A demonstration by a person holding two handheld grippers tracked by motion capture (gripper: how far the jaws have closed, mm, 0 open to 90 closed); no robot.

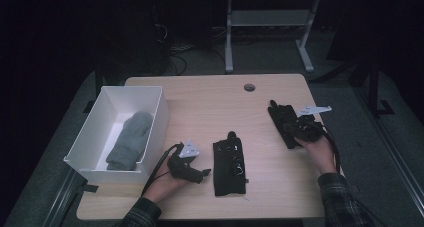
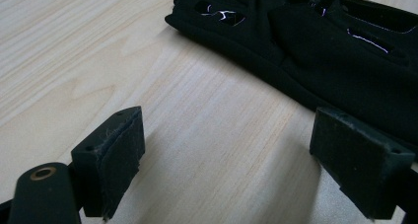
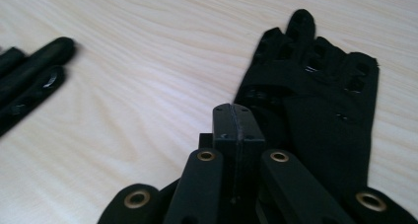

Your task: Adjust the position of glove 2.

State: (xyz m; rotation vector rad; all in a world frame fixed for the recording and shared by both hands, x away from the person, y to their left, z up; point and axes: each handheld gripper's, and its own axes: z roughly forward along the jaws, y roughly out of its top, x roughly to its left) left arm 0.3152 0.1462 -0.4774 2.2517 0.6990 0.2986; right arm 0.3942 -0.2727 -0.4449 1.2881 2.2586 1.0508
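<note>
Just beside the spread, empty left claw (image 2: 226,169), the black fingerless fabric glove (image 1: 229,167) lies lengthwise up the counter (image 1: 210,107); the right claw (image 3: 235,120) sits pinched shut, empty.

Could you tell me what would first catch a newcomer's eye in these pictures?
Probably the white box at the table's left edge, bright against the dim room, with a grey mitten inside. Next come two black gloves on the wood: one beside the open left gripper, another under the shut right gripper.
</note>
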